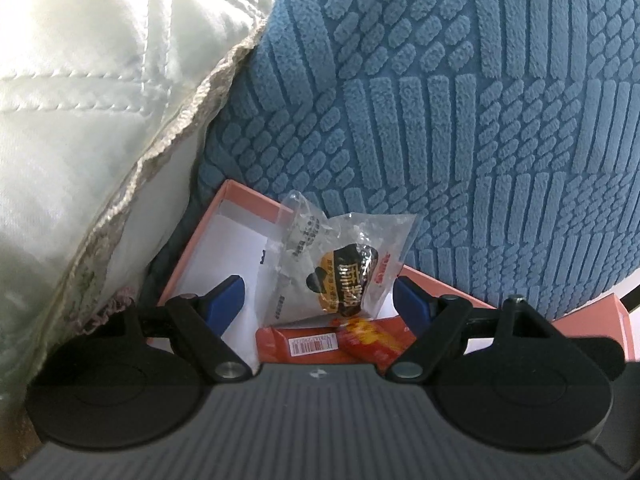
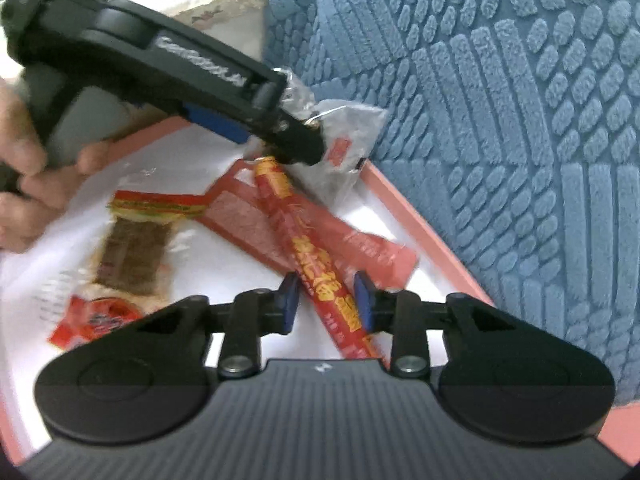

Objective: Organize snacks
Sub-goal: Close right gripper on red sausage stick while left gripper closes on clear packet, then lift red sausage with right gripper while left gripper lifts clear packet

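A pink-rimmed box [image 1: 248,196] with a white floor lies against a blue cushion. In the left wrist view a clear snack packet with a black and orange label [image 1: 340,264] stands between the fingers of my open left gripper [image 1: 318,294], not pinched. A red wrapper [image 1: 320,344] lies below it. In the right wrist view my right gripper [image 2: 326,304] is open with a long red sausage stick [image 2: 316,256] between its blue pads, gaps showing on both sides. The left gripper [image 2: 280,140] shows there over the clear packet [image 2: 344,148]. A flat red packet [image 2: 372,248], a brown snack packet [image 2: 132,252] and a small red packet [image 2: 96,320] lie in the box [image 2: 420,224].
A blue textured cushion [image 1: 480,120] presses against the box's far side and also fills the right of the right wrist view [image 2: 520,120]. A white quilted cushion [image 1: 80,100] with a frilled edge stands to the left. A hand [image 2: 24,176] holds the left gripper's handle.
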Demonstrator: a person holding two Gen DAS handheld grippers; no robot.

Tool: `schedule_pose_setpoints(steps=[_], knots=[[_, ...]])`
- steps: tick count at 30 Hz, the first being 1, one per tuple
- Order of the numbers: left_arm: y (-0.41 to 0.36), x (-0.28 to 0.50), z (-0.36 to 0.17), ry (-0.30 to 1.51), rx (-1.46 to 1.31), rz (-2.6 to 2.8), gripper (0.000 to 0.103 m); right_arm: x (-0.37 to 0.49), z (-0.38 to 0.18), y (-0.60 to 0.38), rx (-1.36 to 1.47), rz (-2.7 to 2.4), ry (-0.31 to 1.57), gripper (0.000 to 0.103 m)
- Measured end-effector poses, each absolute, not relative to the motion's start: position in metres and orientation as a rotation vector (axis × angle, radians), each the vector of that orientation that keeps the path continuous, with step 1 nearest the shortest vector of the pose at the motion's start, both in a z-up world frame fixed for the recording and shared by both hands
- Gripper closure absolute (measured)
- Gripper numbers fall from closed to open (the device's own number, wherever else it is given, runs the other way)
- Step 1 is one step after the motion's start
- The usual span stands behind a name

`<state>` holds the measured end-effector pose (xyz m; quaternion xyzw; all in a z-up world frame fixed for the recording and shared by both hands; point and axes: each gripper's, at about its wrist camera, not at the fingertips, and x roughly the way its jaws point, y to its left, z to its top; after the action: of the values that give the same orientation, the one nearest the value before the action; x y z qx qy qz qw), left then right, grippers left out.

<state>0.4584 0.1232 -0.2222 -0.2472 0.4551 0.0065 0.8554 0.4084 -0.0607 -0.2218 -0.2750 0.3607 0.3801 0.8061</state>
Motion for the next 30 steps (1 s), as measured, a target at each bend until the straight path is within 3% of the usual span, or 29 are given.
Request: schedule_pose_setpoints(steps=[9, 18, 23, 30], knots=[[0.109, 0.456, -0.226, 0.942, -0.472, 0.063, 0.018, 0.377, -0.226, -0.064, -0.596, 0.701, 0.762, 0.078], [0.082, 0.471, -0.232, 0.941, -0.392, 0.096, 0.020, 0.379, -0.235, -0.089, -0.427, 0.568, 0.813, 0.079], [0.077, 0.472, -0.234, 0.929, -0.416, 0.063, 0.043, 0.378, -0.233, -0.091, -0.406, 0.542, 0.810, 0.079], [0.072, 0.469, -0.228, 0.939, -0.416, 0.047, 0.049, 0.379, -0.235, -0.082, -0.370, 0.517, 0.810, 0.079]])
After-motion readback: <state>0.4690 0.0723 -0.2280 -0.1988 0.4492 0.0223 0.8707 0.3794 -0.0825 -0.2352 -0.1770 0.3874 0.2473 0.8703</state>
